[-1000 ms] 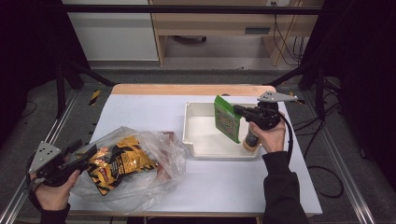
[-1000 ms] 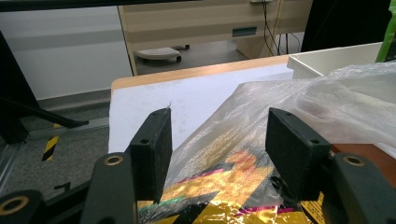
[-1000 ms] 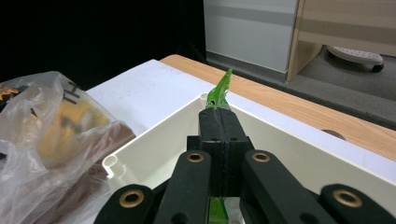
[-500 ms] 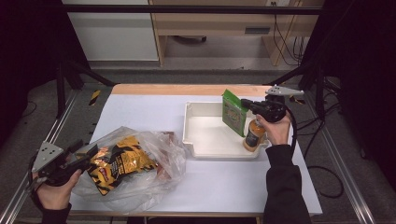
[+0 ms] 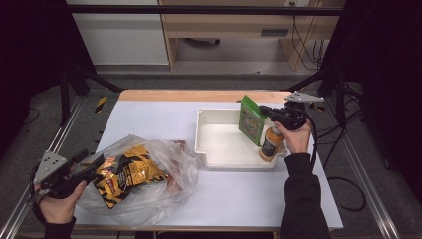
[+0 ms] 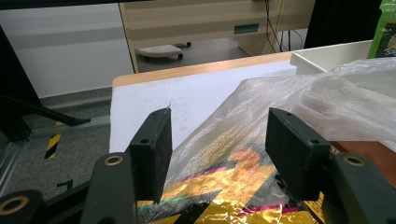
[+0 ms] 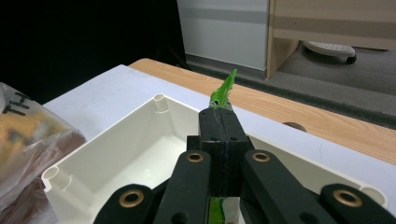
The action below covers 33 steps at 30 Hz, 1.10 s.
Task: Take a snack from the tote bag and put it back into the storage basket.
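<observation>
My right gripper (image 5: 265, 111) (image 7: 219, 116) is shut on the top edge of a green packet (image 5: 251, 125) (image 7: 224, 87), which hangs tilted over the right part of a white tray (image 5: 219, 155) (image 7: 116, 154). An orange bottle (image 5: 271, 144) stands in the tray's right end, just under that hand. At the front left, my left gripper (image 5: 93, 162) (image 6: 219, 135) has its jaws set wide on the edge of a clear plastic bag (image 5: 149, 172) (image 6: 280, 93). The bag holds a yellow and black snack packet (image 5: 124, 177) (image 6: 233, 186), which fills the gap between the pads.
The white table (image 5: 149, 119) has a wooden strip along its far edge (image 5: 199, 94). Metal rails (image 5: 64, 134) and dark frame legs run along both sides. Beyond the table stands a wooden desk (image 5: 224, 30). A cable (image 5: 312, 144) trails from the right gripper.
My right gripper has carried the green packet a little to the right over the tray, closer to the orange bottle. The left gripper and the bag have not moved.
</observation>
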Motion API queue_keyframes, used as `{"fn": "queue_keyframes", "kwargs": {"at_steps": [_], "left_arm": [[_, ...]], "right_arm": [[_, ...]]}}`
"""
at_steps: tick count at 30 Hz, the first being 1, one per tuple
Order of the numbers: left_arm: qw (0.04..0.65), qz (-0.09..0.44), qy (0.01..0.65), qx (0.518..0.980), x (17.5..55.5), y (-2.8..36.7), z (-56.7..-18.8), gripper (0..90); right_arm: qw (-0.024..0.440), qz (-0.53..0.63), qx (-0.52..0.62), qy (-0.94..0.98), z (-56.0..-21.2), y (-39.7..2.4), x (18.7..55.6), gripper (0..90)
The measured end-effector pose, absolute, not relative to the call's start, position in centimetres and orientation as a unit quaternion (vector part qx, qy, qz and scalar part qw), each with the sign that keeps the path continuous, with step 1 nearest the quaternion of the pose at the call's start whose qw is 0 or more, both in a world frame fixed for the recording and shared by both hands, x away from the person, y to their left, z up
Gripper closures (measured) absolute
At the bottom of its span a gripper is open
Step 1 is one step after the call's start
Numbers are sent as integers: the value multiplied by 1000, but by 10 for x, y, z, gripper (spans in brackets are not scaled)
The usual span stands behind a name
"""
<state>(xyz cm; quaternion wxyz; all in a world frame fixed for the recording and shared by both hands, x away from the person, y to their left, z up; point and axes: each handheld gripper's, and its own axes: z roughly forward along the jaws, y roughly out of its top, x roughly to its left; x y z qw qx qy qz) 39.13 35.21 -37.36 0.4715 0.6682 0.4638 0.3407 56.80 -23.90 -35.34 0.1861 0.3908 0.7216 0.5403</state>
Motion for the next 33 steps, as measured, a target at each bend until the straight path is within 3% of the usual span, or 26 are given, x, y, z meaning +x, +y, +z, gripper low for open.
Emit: {"fn": "queue_keyframes", "kwargs": {"at_steps": [16, 33], "left_arm": [[468, 339, 467, 670, 393, 353, -376, 408], [464, 339, 467, 672, 395, 351, -378, 407]], "right_arm": [[206, 537, 403, 712, -357, -260, 576, 900], [196, 527, 422, 711, -369, -275, 589, 900]]}}
